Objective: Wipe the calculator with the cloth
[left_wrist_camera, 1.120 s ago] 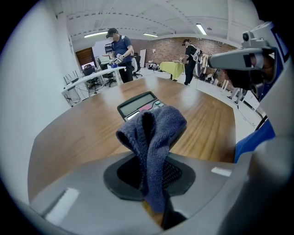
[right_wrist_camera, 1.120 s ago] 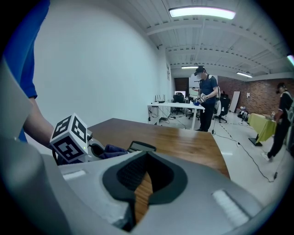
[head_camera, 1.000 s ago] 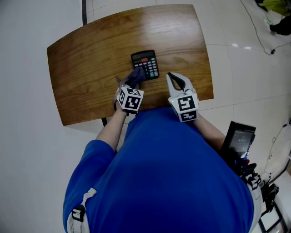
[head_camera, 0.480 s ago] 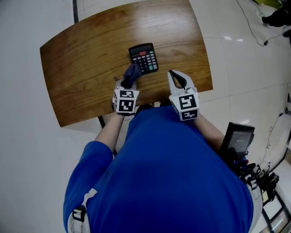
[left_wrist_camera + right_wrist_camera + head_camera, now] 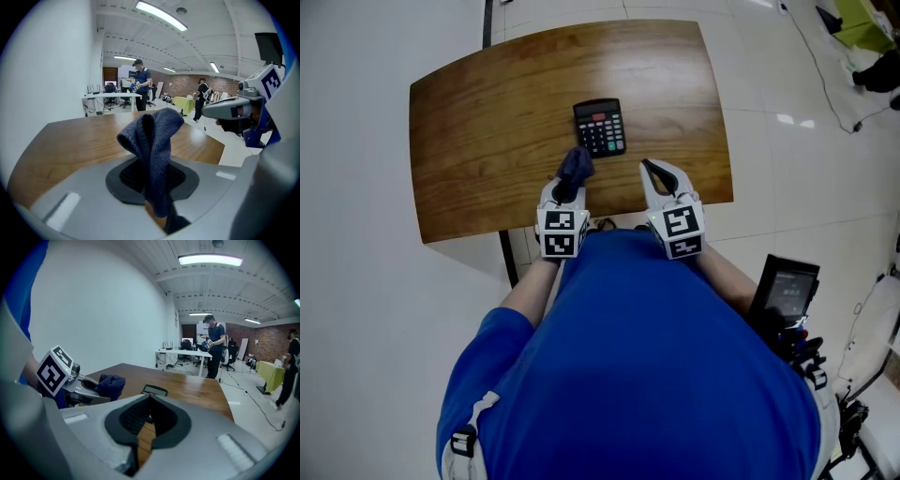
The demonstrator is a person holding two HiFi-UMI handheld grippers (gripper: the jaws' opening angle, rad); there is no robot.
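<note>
Since the moment before, the left gripper (image 5: 570, 187) had drawn its cloth (image 5: 576, 165) off the calculator (image 5: 600, 127), which lay flat on the wooden table (image 5: 478, 141). In the head view the dark blue bundle sat just off the calculator's near-left corner, apart from it, while the right gripper (image 5: 649, 167) was held near the calculator's near-right corner. The left gripper view showed the jaws clamped on the cloth, its folded top standing up above the pads. The right gripper view showed those jaws closed together at the tips on nothing, with the calculator lying just beyond them.
</note>
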